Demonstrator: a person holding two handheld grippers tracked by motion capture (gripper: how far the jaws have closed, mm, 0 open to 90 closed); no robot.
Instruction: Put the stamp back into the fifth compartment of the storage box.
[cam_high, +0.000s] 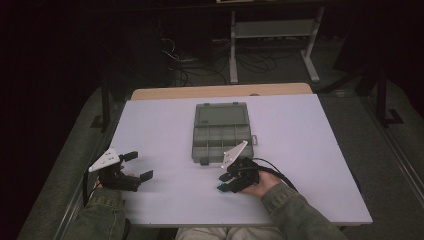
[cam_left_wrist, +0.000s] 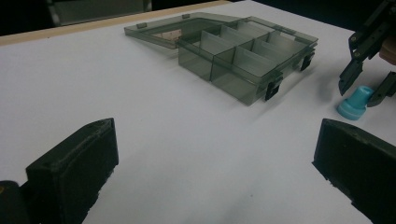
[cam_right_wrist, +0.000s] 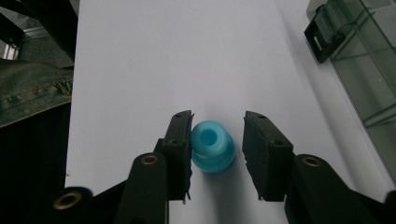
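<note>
A small turquoise plastic cap-shaped piece (cam_right_wrist: 212, 145) stands on the white table (cam_high: 165, 130), low and right of centre in the high view, between the fingers (cam_right_wrist: 180, 140) of the right gripper (cam_right_wrist: 215, 140). In the right gripper view one finger touches its side while the other stands just apart, so it is not yet clamped. The smoky transparent plastic compartment box (cam_high: 221, 131), lid open flat, lies at mid-frame just above it. At lower left, the left gripper (cam_high: 136, 165) rests with fingers spread wide, grasping nothing.
</note>
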